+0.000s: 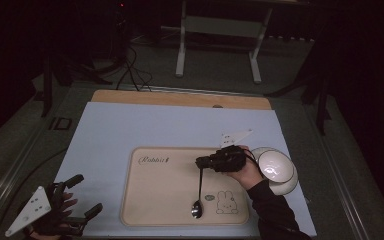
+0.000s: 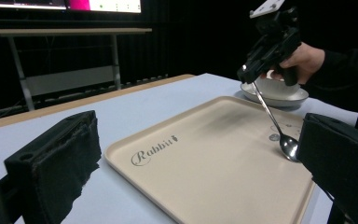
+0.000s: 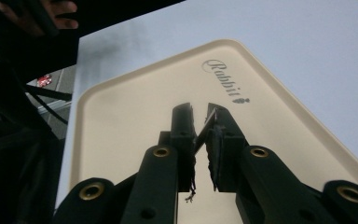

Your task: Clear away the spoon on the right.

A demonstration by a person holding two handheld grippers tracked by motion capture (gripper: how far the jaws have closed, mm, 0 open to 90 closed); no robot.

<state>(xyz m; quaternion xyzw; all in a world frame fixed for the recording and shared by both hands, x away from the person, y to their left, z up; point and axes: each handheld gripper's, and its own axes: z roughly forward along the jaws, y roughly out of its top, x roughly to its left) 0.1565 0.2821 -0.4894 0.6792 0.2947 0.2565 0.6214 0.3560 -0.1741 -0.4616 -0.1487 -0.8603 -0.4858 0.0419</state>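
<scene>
A metal spoon [image 1: 200,186] leans steeply over the beige "Rabbit" tray [image 1: 155,200], its bowl resting on the tray near the rabbit drawing. My right gripper [image 1: 199,162] is shut on the top of the spoon's handle, above the tray's middle right. In the right gripper view the thin handle [image 3: 205,131] crosses slantwise between the nearly closed jaws of the right gripper [image 3: 199,109]. My left gripper [image 1: 85,195] rests at the table's front left corner, open and holding nothing. The left gripper view looks across the tray [image 2: 205,177] at the spoon [image 2: 268,109] and the right gripper [image 2: 249,72].
A white bowl [image 1: 275,167] sits on a white dish just right of the tray, behind the right hand [image 1: 250,172]. A pale blue mat [image 1: 130,125] covers the table, with a wooden strip along the far edge. A white frame stand [image 1: 220,30] is on the floor beyond.
</scene>
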